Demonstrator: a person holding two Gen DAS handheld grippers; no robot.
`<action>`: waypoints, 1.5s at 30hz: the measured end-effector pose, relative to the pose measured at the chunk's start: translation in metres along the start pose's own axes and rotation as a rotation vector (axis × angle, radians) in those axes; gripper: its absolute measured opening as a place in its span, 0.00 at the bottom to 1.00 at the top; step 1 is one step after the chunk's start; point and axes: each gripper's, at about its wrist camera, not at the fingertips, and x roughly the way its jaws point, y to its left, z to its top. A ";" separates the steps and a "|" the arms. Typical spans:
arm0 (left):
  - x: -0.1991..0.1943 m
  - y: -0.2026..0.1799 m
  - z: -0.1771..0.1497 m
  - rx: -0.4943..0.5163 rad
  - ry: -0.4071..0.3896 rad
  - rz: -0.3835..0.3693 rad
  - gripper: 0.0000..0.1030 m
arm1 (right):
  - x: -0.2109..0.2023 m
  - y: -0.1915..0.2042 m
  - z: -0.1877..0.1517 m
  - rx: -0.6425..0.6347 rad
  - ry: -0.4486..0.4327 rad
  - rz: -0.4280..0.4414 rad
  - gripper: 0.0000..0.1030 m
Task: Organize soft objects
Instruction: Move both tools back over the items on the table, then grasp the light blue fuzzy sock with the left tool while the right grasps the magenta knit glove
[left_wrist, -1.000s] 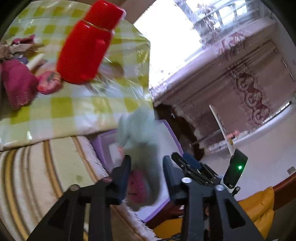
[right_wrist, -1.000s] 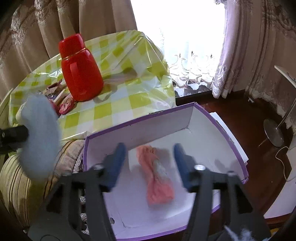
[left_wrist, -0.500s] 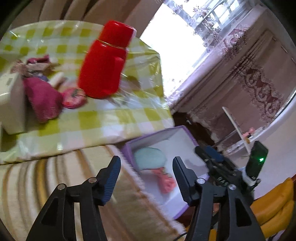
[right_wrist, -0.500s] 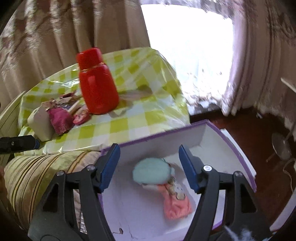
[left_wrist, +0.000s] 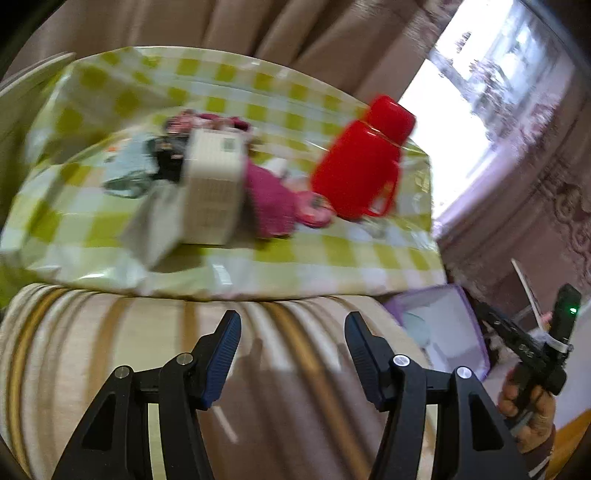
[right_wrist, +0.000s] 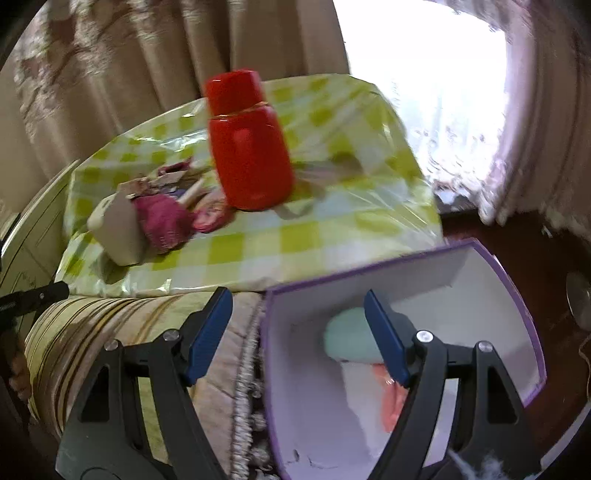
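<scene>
A purple-rimmed white box (right_wrist: 495, 258) sits low at the right and holds a pale green soft item (right_wrist: 351, 338) and a pink soft item (right_wrist: 389, 404). The box also shows in the left wrist view (left_wrist: 476, 325). On the checked table lie a magenta soft item (left_wrist: 271, 203), a small pink soft item (left_wrist: 314, 214) and a pale blue cloth (left_wrist: 129, 170). My left gripper (left_wrist: 291, 343) is open and empty above the striped cushion (left_wrist: 110, 332). My right gripper (right_wrist: 297, 332) is open and empty over the box's near left edge.
A red thermos (left_wrist: 360, 166) stands on the yellow-green checked tablecloth (left_wrist: 258, 258), next to a cream box (left_wrist: 212, 192) and a dark object (left_wrist: 168, 158). Curtains hang behind the table. Dark wooden floor (right_wrist: 517, 236) lies right of the box.
The pale green soft item left my left gripper and now lies in the box. My left gripper has swung left and up toward the table. My right gripper has shifted slightly left.
</scene>
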 end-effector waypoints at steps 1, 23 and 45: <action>-0.002 0.008 0.000 -0.011 -0.006 0.015 0.58 | 0.000 0.005 0.001 -0.015 -0.006 0.008 0.75; 0.002 0.124 0.040 -0.199 -0.060 0.117 0.58 | 0.072 0.118 0.039 -0.262 0.069 0.148 0.75; 0.066 0.183 0.140 -0.196 -0.040 0.213 0.58 | 0.171 0.206 0.062 -0.479 0.128 0.226 0.74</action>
